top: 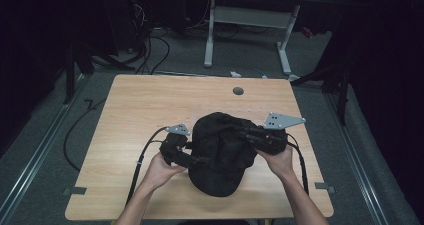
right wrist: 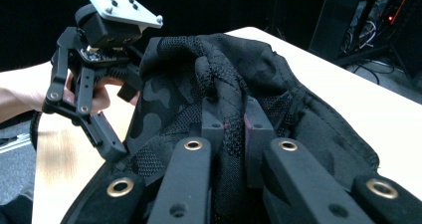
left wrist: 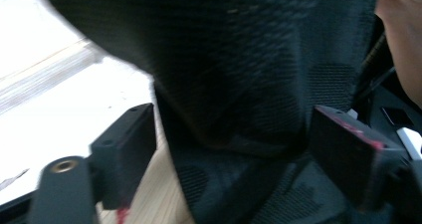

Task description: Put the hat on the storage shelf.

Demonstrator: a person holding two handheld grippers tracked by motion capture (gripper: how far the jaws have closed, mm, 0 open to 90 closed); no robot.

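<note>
bag (top: 220, 155): black, with a faint tone-on-tone camouflage pattern and woven mesh panels
table (top: 140, 110): light wood grain
left tool (top: 196, 161): black, grey plate on top
right tool (right wrist: 234, 134): black, brass-coloured rivets, red marks on the pads

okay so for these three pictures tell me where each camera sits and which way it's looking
High view: above the person's side, looking forward and down on the table; both forearms, left gripper and right gripper show.
Left gripper view: on the left gripper, facing the black cap; jaws apart around the fabric.
Right gripper view: on the right gripper, jaws pinching a fold, the left gripper beyond.
All three share the cap.
</note>
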